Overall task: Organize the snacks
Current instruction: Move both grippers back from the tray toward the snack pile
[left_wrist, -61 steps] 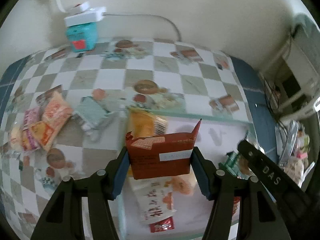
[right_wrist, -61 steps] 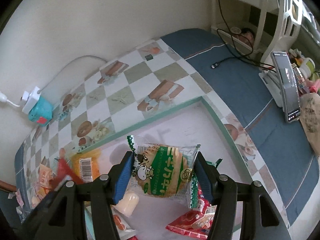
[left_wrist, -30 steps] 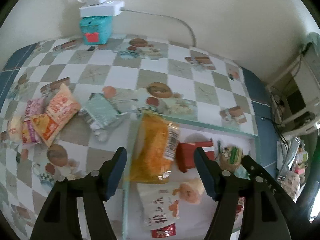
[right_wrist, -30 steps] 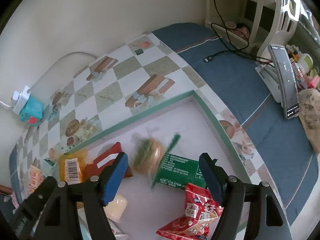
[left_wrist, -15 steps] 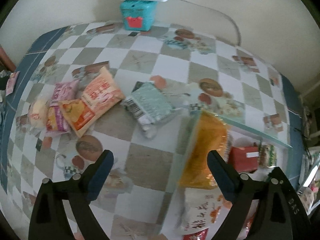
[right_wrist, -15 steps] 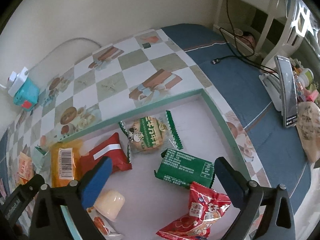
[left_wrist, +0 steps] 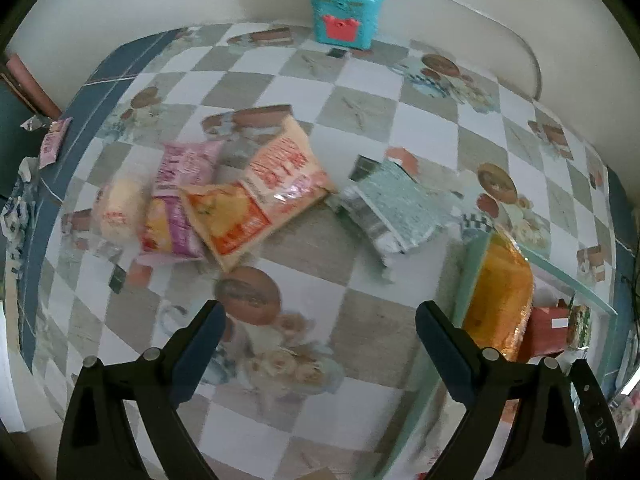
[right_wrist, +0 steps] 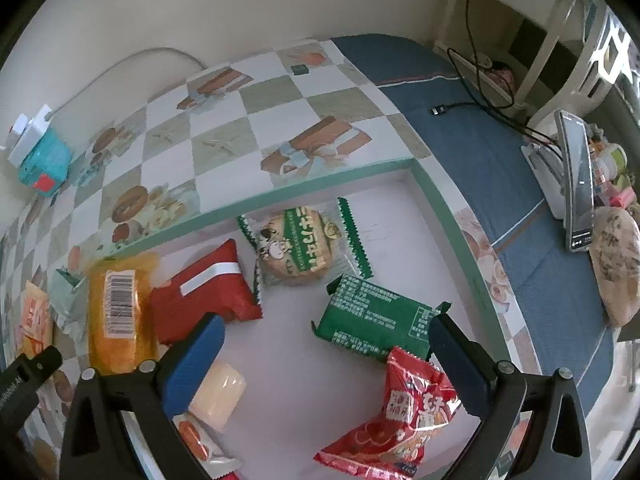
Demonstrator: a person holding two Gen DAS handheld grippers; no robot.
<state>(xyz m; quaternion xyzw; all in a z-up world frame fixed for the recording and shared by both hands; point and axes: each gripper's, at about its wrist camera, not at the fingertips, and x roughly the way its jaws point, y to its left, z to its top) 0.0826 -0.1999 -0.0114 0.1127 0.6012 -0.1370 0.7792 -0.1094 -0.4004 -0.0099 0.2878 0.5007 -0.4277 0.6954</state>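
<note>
Two grippers, both empty. We saw the left gripper (left_wrist: 320, 322) with jaws spread wide over bare checkered tablecloth (left_wrist: 360, 112), nothing between the pads; its jaws had just been opening. The right gripper (right_wrist: 326, 338) also stood wide apart above the tray floor, gripping nothing, jaws likewise just opened.

Snacks looked like small sealed packets. On the cloth we noted a loose pile: an orange-and-pink packet (left_wrist: 282, 176), an orange packet (left_wrist: 226, 220) partly under it, a pink packet (left_wrist: 182, 168), a pale round bun (left_wrist: 118, 208) and, just beside the pile, a light teal packet (left_wrist: 394, 208) with a silver end.

Hard to read: printing on every packet was too small or blurred for us. The left view was smeared near the tray corner. At the bottom of the right view, a white-and-orange packet (right_wrist: 198, 442) was cut off behind the gripper body.

The green-rimmed tray (right_wrist: 304, 186) with a white floor held an orange packet with a barcode (right_wrist: 118, 312) against its left wall, a red packet (right_wrist: 204, 292) touching it, a round biscuit in a green-edged clear wrapper (right_wrist: 298, 246), a dark green packet (right_wrist: 376, 314), a red printed bag (right_wrist: 404, 412) and a pale yellow block (right_wrist: 220, 394).
</note>
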